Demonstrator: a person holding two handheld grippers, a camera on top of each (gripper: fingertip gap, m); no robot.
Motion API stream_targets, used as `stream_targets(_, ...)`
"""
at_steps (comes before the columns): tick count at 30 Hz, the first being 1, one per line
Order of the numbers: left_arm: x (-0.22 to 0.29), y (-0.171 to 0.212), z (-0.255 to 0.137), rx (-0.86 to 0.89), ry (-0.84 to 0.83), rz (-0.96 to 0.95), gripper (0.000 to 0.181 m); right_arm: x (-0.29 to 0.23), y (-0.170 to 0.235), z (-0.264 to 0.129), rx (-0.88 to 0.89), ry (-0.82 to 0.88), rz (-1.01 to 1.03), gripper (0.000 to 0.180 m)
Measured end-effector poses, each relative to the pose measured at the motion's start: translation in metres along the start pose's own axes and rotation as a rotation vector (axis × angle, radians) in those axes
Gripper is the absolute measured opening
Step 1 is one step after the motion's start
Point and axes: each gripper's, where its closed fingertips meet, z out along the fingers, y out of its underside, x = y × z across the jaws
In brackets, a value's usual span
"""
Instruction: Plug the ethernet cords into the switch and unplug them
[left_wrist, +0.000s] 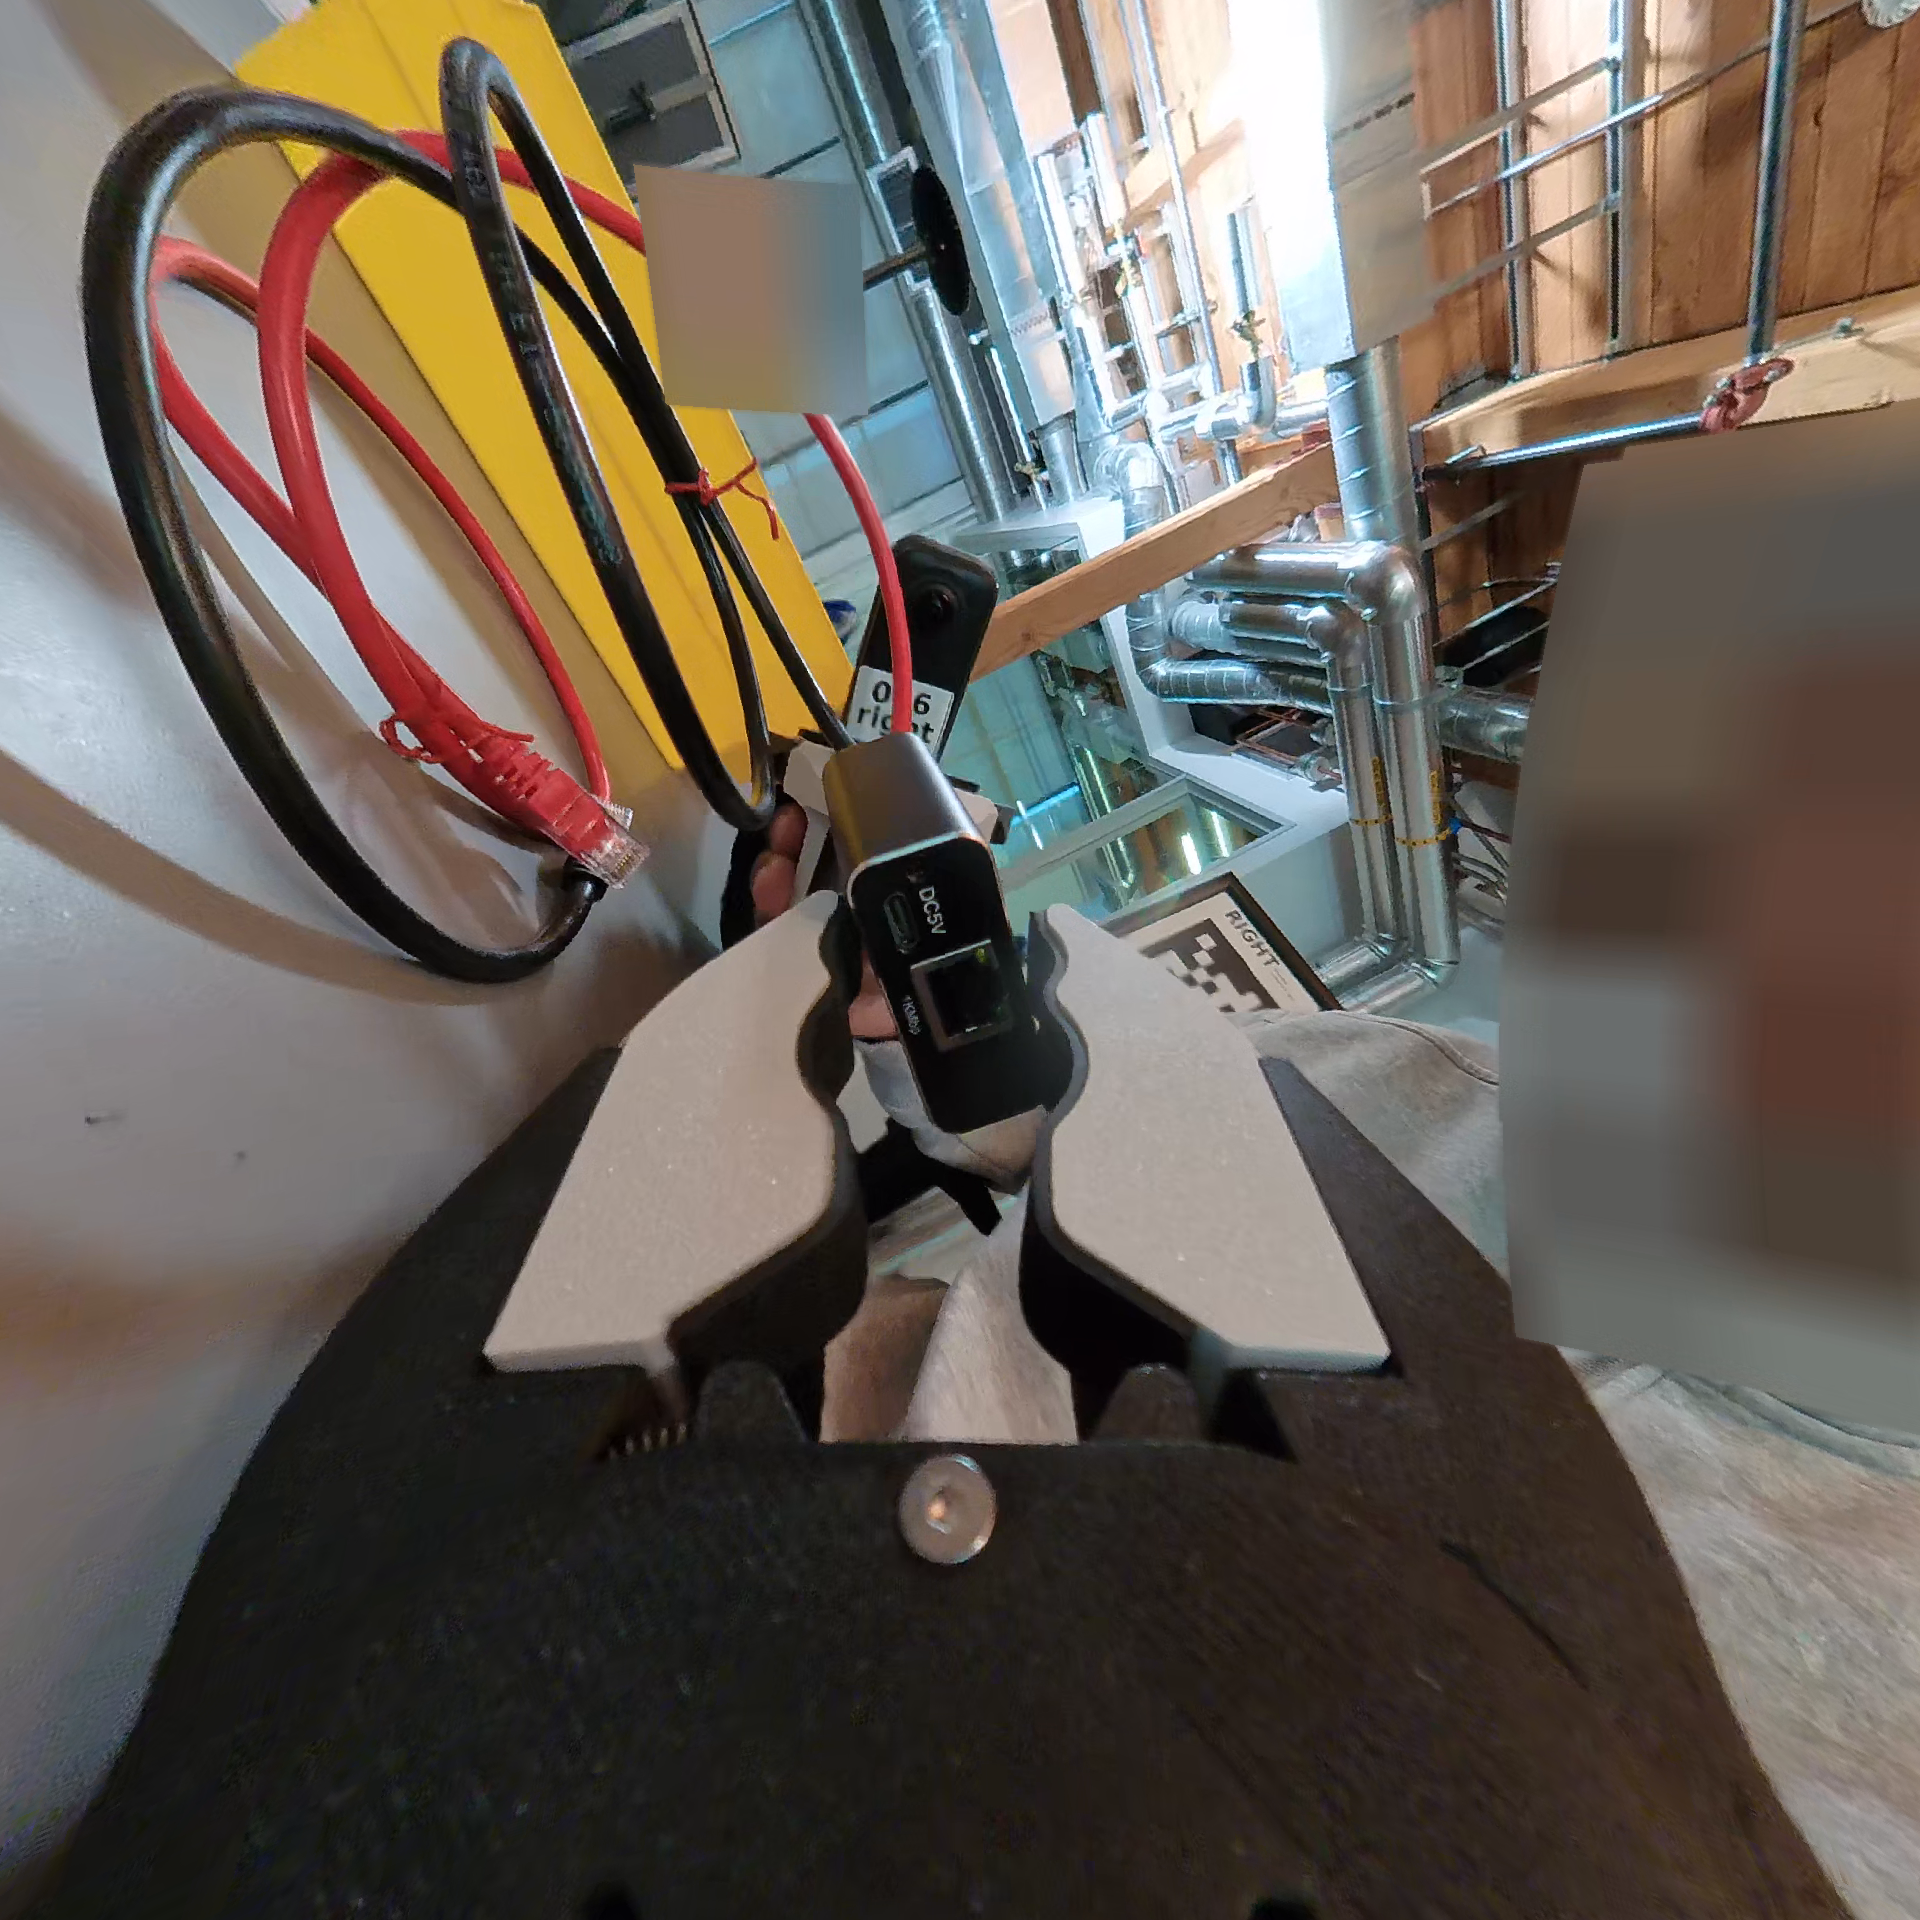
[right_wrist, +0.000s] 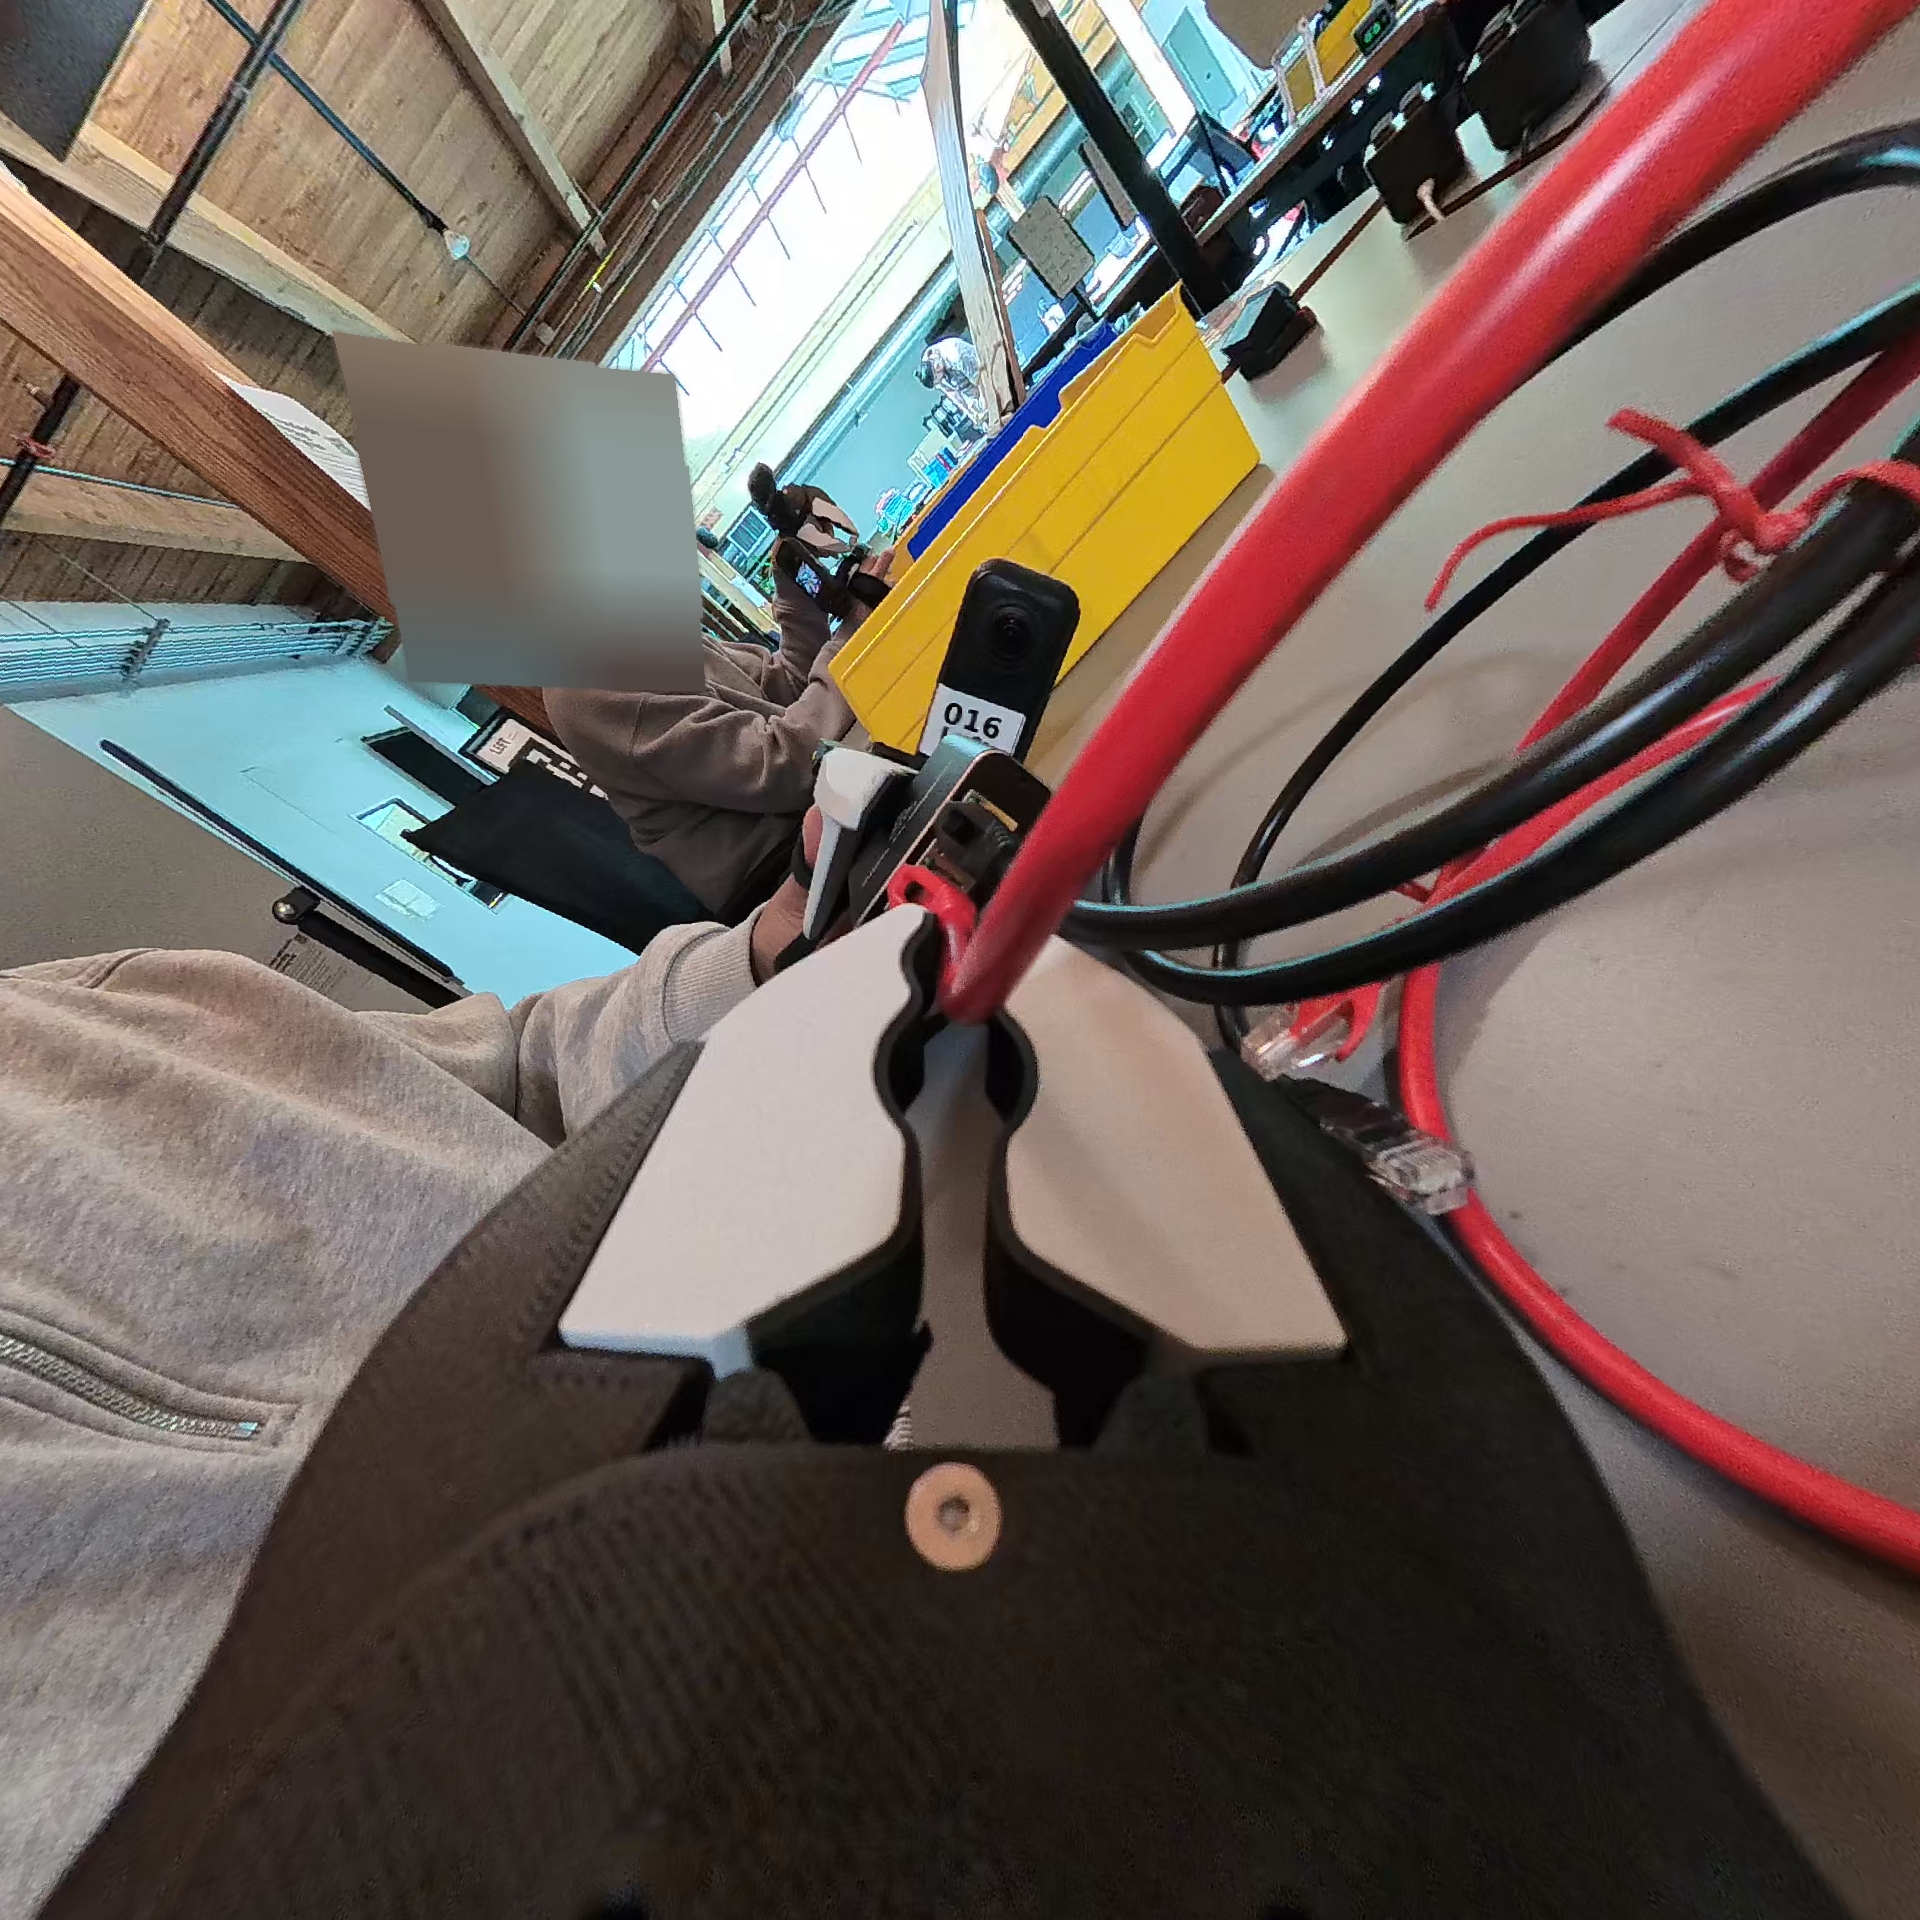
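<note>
My left gripper (left_wrist: 935, 997) is shut on the switch (left_wrist: 925, 966), a small dark grey metal box, and holds it above the table. An empty port on its near end faces the camera. A black cord (left_wrist: 561, 343) runs to its far end. My right gripper (right_wrist: 961, 997) is shut on the red cord (right_wrist: 1299, 520) just behind its red plug (right_wrist: 925, 894). That plug is at the switch's (right_wrist: 971, 810) far face; I cannot tell whether it is seated. Both cords loop over the table, and a loose red plug (left_wrist: 582, 821) lies there.
A yellow bin (left_wrist: 468, 364) stands on the grey table (left_wrist: 208, 1039) behind the cord loops, and also shows in the right wrist view (right_wrist: 1070, 520) beside a blue bin (right_wrist: 997, 468). Loose plugs (right_wrist: 1403, 1153) lie next to my right gripper. A person in a grey sweater (right_wrist: 208, 1195) is close.
</note>
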Motion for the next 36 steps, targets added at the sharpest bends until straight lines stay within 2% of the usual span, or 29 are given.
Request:
stream_targets(1, 0.0, -0.003, -0.001, 0.029, -0.012, 0.026, 0.029, 0.001, 0.0, 0.0, 0.0, 0.002, 0.004, 0.006)
stream_targets(7, 0.005, -0.032, -0.024, 0.243, 0.03, 0.005, 0.025, 0.002, -0.005, -0.001, 0.042, 0.013, 0.014, 0.025)
stream_targets(14, 0.006, -0.027, -0.016, 0.26, -0.027, 0.097, 0.025, -0.005, 0.011, 0.016, -0.02, -0.015, 0.075, 0.031)
stream_targets(21, 0.005, 0.001, 0.011, 0.161, -0.065, 0.144, 0.026, -0.007, -0.002, 0.014, 0.076, 0.032, 0.015, 0.029)
stream_targets(24, 0.005, 0.013, 0.022, 0.102, -0.089, 0.176, 0.026, -0.007, -0.007, 0.008, 0.103, 0.016, 0.04, 0.021)
stream_targets(28, 0.007, 0.017, 0.025, 0.066, -0.036, 0.117, 0.027, -0.01, -0.008, 0.003, 0.084, -0.037, 0.086, 0.018)
stream_targets(33, 0.007, 0.019, 0.018, -0.023, -0.086, 0.156, 0.038, -0.017, 0.001, -0.001, -0.031, -0.094, 0.048, 0.016)
stream_targets(36, 0.002, 0.044, 0.019, -0.244, -0.137, 0.175, 0.035, -0.022, 0.018, -0.002, -0.184, -0.14, -0.027, 0.016)
